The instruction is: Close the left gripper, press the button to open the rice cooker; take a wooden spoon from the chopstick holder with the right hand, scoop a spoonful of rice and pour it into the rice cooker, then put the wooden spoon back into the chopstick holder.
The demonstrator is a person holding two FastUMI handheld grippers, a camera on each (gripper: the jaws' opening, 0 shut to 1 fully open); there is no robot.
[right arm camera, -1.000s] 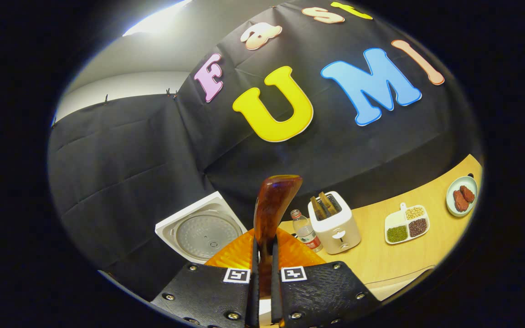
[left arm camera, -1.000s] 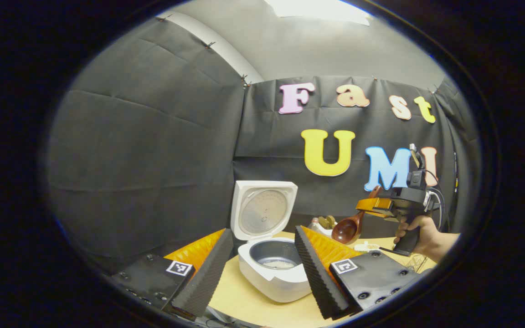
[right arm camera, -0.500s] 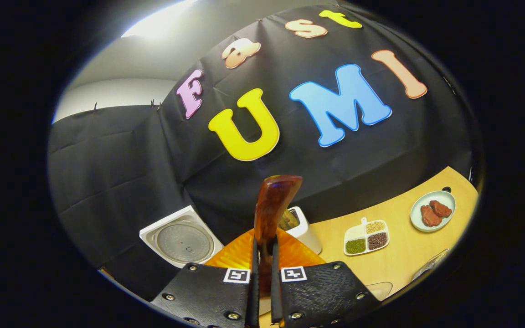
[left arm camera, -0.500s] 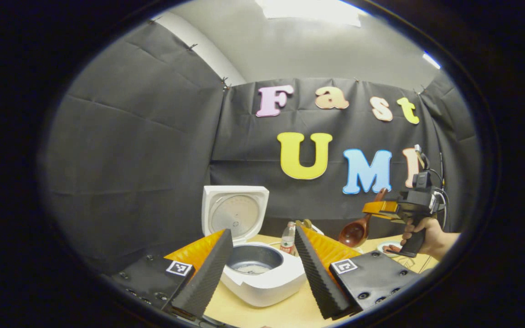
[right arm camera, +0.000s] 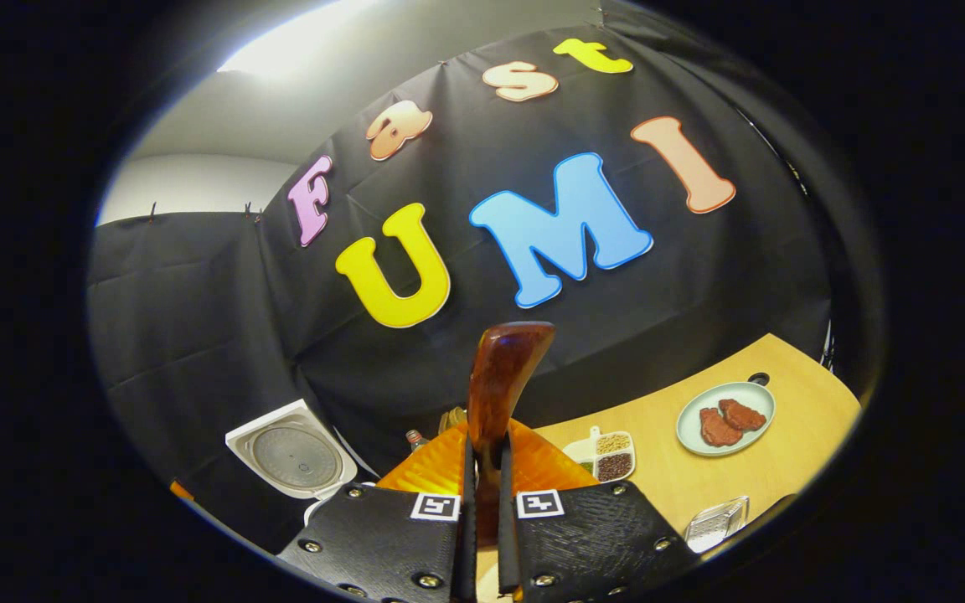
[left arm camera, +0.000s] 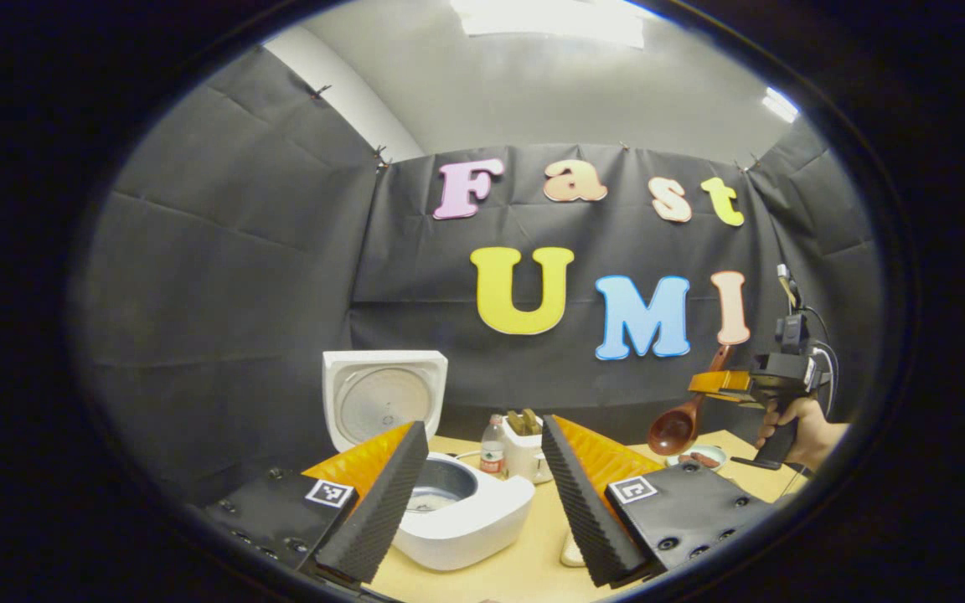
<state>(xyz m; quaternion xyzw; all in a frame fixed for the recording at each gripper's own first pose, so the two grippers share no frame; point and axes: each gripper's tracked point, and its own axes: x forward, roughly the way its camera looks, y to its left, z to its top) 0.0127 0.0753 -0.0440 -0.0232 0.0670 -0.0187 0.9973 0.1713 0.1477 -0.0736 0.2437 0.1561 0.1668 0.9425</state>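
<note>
The right gripper squeezes the spoon handle between both fingers, high above the table. In the left gripper view, a hand holds it up with the spoon bowl hanging down. The left gripper is spread wide with nothing in it. The cooker sits near the table's left edge, lid up.
</note>
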